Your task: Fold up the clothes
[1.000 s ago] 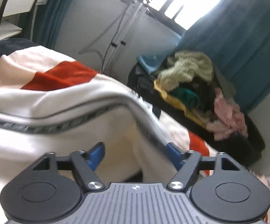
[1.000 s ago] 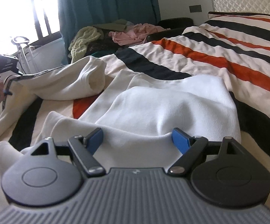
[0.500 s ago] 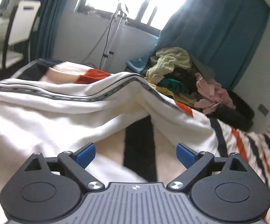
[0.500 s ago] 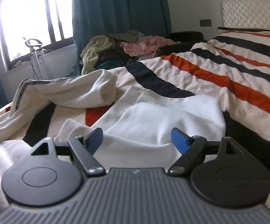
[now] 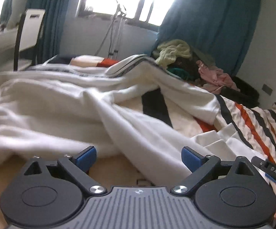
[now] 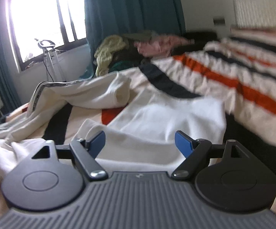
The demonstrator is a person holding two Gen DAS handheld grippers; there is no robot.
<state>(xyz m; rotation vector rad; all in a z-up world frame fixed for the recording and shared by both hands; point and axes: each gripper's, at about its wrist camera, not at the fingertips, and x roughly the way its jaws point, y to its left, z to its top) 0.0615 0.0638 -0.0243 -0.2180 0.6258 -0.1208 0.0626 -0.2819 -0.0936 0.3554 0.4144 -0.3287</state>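
Note:
A white garment (image 5: 65,112) with a dark patterned trim (image 5: 130,64) lies rumpled on the striped bed; it also shows in the right wrist view (image 6: 168,118), its sleeve (image 6: 107,93) folded over. My left gripper (image 5: 138,156) is open and empty, low over the garment's near edge. My right gripper (image 6: 139,142) is open and empty, just above the white cloth. Part of the right gripper (image 5: 271,171) shows at the right edge of the left wrist view.
The bedspread (image 6: 233,80) has black and orange stripes. A heap of other clothes (image 5: 178,55) lies on a dark seat beside the bed under teal curtains (image 5: 210,19). A chair (image 5: 29,36) and desk stand at left, a metal stand (image 6: 50,57) by the window.
My left gripper has let the trimmed edge go and pulled back and down; the garment now lies spread on the bed. My right gripper has shifted slightly, still open.

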